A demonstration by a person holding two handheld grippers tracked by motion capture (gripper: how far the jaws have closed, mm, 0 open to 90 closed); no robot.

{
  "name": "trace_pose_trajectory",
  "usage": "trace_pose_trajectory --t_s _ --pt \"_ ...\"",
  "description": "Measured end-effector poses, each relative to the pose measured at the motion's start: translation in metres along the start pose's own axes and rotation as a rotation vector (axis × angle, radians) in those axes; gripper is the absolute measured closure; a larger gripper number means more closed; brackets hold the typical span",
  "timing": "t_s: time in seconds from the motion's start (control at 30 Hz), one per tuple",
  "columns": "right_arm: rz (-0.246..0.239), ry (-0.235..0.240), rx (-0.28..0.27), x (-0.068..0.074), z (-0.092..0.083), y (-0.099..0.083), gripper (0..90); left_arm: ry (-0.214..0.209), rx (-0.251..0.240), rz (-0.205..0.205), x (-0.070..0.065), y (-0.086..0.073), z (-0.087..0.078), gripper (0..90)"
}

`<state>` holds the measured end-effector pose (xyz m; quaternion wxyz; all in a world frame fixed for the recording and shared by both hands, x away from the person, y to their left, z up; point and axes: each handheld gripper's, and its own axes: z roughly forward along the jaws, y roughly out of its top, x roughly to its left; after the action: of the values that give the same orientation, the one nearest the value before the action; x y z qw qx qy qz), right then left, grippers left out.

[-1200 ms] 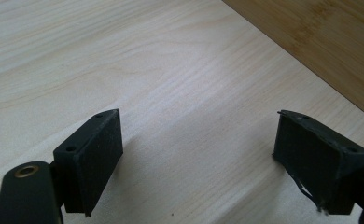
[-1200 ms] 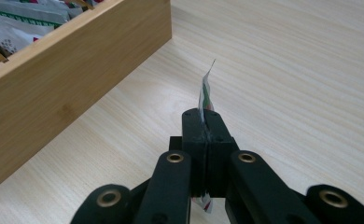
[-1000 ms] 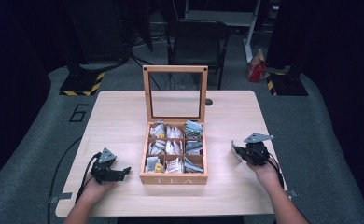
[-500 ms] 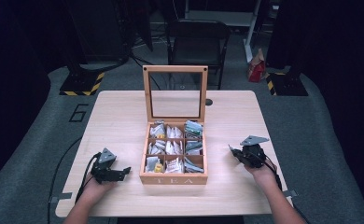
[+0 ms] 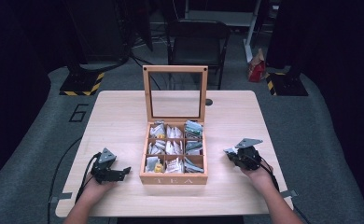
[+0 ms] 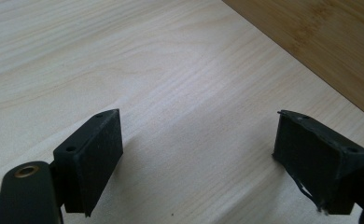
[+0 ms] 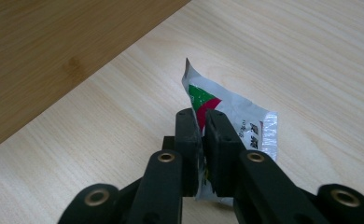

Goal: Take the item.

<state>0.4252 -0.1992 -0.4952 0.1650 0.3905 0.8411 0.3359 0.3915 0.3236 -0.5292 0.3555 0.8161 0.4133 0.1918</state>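
Note:
An open wooden tea box (image 5: 173, 179) sits mid-table, its compartments holding several tea packets. My right gripper (image 5: 230, 154) is low over the table right of the box. In the right gripper view its jaws (image 7: 203, 114) stand nearly together on a silver tea packet (image 7: 245, 121) with a red and green print, which lies against the tabletop; the jaws have just been opening a little, with the packet still between them. My left gripper (image 5: 123, 171) rests on the table left of the box. Its jaws (image 6: 199, 144) are wide open with only bare wood between them.
The box's glass lid (image 5: 175, 70) stands upright at the back. The box's side wall (image 6: 320, 37) is close to the left gripper and also near the right one (image 7: 54, 46). A black chair (image 5: 196, 35) stands beyond the table.
My right gripper has drifted slightly down and toward me with the packet. The left gripper has stayed put.

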Motion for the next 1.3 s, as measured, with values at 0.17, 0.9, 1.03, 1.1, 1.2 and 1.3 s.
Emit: trace_pose_trajectory --t_s 0.17,0.9,1.03,1.1,1.2,1.3 --pt "0.008 0.031 0.024 -0.001 0.003 0.000 70.4 0.002 -0.001 0.000 0.000 0.000 0.000 15.1" --pt "0.035 0.049 -0.058 0.006 -0.012 0.015 54.3 -0.001 0.000 -0.008 0.000 0.000 0.000 15.1" --pt "0.064 0.055 -0.076 0.003 -0.019 0.019 53.0 0.001 -0.001 0.001 0.000 0.000 0.000 15.1" --pt "0.079 0.059 -0.081 0.001 -0.023 0.020 52.1 0.001 -0.001 0.001 0.000 0.000 0.000 15.1" --pt "0.087 0.057 -0.090 0.000 -0.027 0.020 51.4 0.001 -0.001 0.001 0.000 0.000 0.000 15.1" --pt "0.098 0.061 -0.093 -0.001 -0.031 0.019 51.1 0.002 -0.002 -0.003 0.000 0.000 0.000 15.1"
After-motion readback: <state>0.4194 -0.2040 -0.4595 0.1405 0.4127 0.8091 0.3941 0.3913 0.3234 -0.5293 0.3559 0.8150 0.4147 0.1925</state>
